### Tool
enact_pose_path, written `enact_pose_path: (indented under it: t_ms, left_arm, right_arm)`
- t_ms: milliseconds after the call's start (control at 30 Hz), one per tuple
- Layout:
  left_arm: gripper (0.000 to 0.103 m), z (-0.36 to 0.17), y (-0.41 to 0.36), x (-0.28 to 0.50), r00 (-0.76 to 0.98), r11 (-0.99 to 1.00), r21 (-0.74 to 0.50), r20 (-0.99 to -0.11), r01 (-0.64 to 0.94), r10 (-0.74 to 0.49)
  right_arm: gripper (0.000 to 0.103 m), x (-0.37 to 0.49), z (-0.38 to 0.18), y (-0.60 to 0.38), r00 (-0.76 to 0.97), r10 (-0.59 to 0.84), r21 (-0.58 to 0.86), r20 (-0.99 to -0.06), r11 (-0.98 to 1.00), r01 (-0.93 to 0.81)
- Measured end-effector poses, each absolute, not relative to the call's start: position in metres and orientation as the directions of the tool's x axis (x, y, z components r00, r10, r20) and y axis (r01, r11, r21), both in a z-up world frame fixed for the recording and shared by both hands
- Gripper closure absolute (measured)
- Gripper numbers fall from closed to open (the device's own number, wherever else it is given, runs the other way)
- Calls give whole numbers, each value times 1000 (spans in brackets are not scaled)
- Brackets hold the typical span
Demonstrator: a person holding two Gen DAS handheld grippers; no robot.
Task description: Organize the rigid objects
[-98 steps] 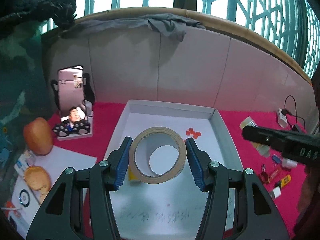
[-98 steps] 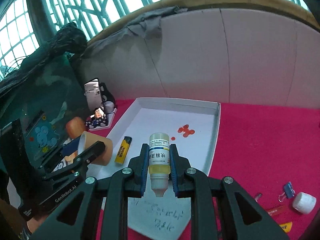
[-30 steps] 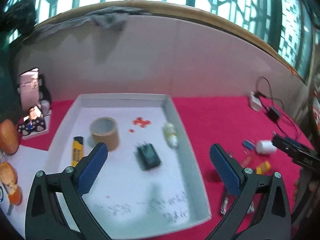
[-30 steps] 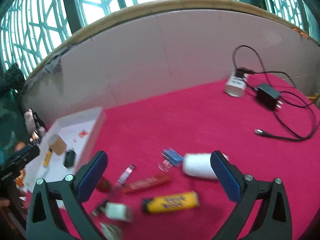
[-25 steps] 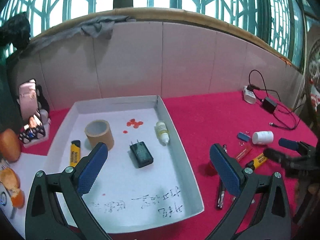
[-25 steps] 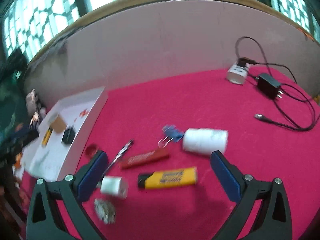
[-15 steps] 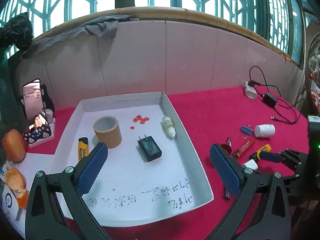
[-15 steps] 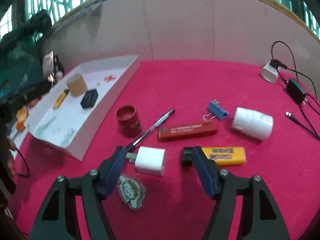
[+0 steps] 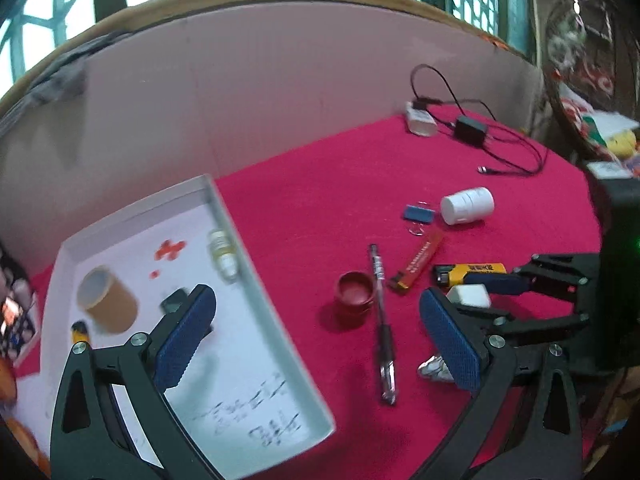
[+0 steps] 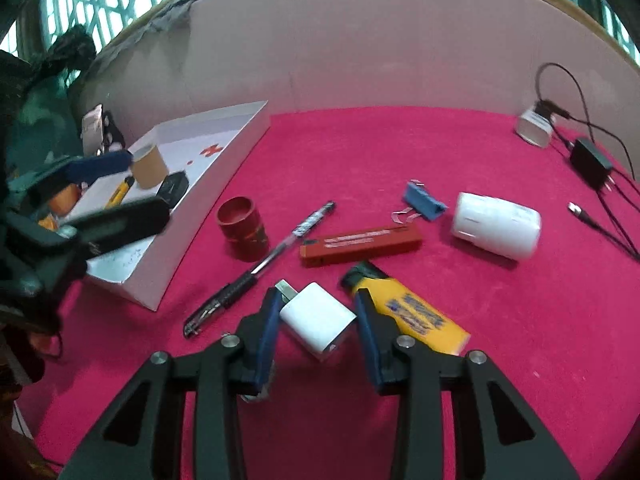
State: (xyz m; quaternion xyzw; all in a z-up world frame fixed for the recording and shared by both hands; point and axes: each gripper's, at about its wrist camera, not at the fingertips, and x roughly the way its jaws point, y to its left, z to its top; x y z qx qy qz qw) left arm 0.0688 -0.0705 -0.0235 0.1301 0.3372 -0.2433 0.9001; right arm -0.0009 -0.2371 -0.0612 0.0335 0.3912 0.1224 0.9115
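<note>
The right gripper (image 10: 316, 316) sits low over the surface (image 10: 400, 152) with its jaws apart, straddling the white charger (image 10: 318, 322). Neither pad appears to press on it yet, though the gap on each side is small. The charger lies flat, its metal plug end pointing to 11 o'clock, so its long axis runs roughly 11 to 5 o'clock between the fingers. Judged from this, closing is the next step.

The left gripper (image 9: 316, 332) hangs higher, jaws wide apart and empty, straddling the right wall of the white tray (image 9: 256, 276). The right gripper is clearly nearer the charger.

From the right gripper outward, the loose items count as follows:
- 1 yellow lighter (image 10: 412, 312), touching the right finger at 1 o'clock.
- 1 black pen (image 10: 260, 268) at 10 o'clock.
- 1 red flat case (image 10: 360, 244) at 12 o'clock.
- 1 red cup (image 10: 242, 228) at 11 o'clock.
- 1 blue binder clip (image 10: 422, 202) and 1 white bottle (image 10: 496, 226) at 1 o'clock.

The tray lies at 10 o'clock and holds 1 tape roll (image 9: 106, 304), 1 dropper bottle (image 9: 222, 254), 1 black adapter (image 10: 173, 187) and 1 further lighter (image 10: 120, 192).
</note>
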Motion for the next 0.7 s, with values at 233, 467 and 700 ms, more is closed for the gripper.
enact_pose_path:
  t_ms: [233, 467, 700]
  left_arm:
    - [12, -34, -101, 84, 604, 821, 99, -727, 562, -326]
    - [21, -55, -119, 94, 570, 814, 113, -767, 569, -293]
    - [40, -65, -119, 101, 566, 846, 98, -782, 525, -261]
  right_arm:
    - [66, -10, -56, -275, 689, 271, 251, -672, 959, -132]
    - [66, -11, -59, -287, 689, 291, 297, -664, 948, -113]
    - [66, -11, -58, -287, 688, 317, 318, -652, 939, -132]
